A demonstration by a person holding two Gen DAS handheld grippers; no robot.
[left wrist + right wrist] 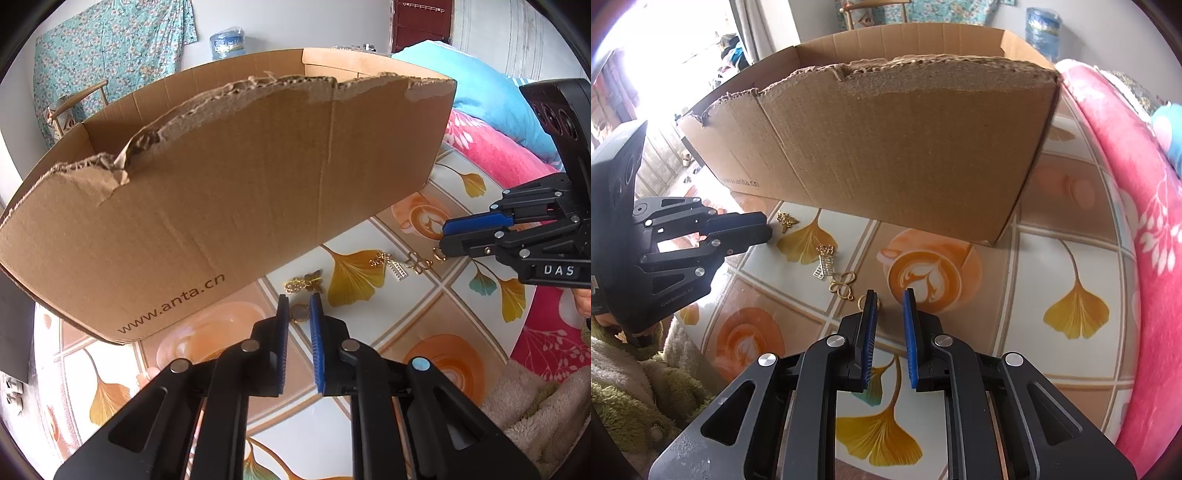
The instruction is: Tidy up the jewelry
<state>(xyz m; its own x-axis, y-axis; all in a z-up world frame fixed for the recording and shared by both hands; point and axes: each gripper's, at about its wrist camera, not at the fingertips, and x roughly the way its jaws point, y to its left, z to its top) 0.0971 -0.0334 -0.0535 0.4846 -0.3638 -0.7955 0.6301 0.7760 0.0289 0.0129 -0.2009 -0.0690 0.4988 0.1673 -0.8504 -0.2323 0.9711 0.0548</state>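
Observation:
Several gold jewelry pieces lie on the patterned tablecloth in front of a torn cardboard box [229,192] [894,147]. A gold ring [299,314] lies right between the tips of my open left gripper [298,301]. A butterfly charm [304,282] [786,220] lies just beyond it. A clover-link chain with a ladder charm [400,266] [834,271] lies further right. My right gripper [889,295] [443,236] is open, its left finger beside a small gold ring [866,301] at the chain's end. Both grippers hold nothing.
The round table [1034,369] has a ginkgo-leaf and coffee-cup print cloth. Pink floral bedding [1137,258] [495,151] and a blue pillow [491,99] lie to the right. A fuzzy sleeve [635,387] is at lower left. A chair [74,103] stands behind the box.

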